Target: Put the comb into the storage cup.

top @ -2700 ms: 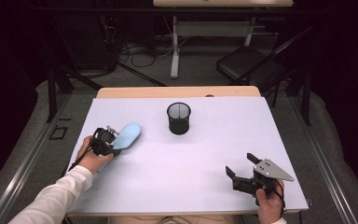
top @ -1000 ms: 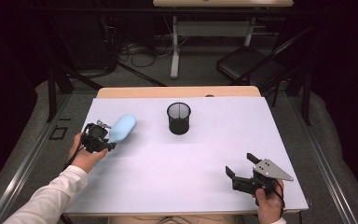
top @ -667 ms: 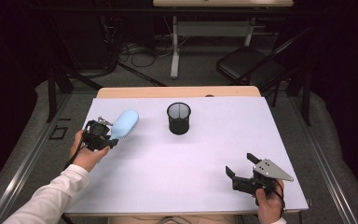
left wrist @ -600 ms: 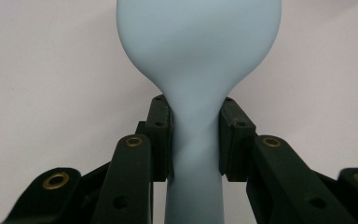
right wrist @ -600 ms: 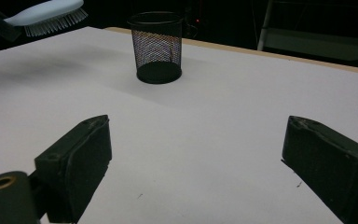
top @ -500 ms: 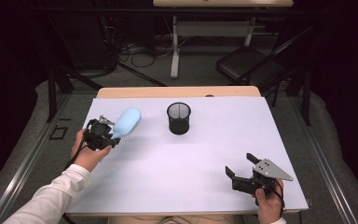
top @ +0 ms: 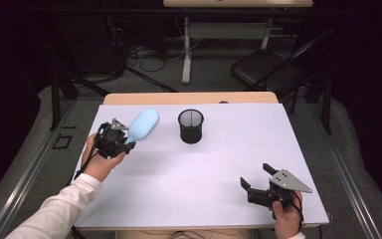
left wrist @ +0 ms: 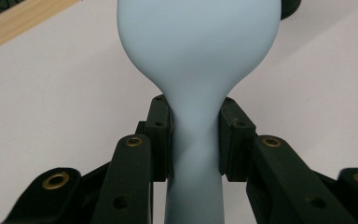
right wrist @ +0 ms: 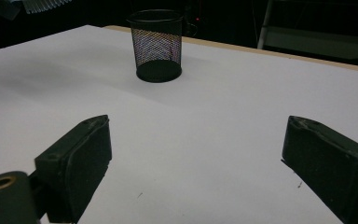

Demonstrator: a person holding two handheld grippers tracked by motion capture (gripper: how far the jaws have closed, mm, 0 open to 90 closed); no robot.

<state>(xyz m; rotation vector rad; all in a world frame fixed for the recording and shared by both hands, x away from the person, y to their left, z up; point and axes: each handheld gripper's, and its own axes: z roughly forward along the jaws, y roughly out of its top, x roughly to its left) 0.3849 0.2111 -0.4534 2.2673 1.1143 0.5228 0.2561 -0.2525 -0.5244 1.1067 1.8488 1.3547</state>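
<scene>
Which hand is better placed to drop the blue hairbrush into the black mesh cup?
Left. The left tool already clamps the hairbrush by its handle, close beside the mesh cup. The right tool sits open and farther away.

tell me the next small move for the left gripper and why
Probably carry the blue hairbrush toward the black mesh cup. The left gripper grips its handle, head raised off the table, and the cup stands empty, upright.

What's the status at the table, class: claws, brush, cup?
Left claw shut on blue hairbrush. Right claw open, empty. Mesh cup upright, path clear.
</scene>
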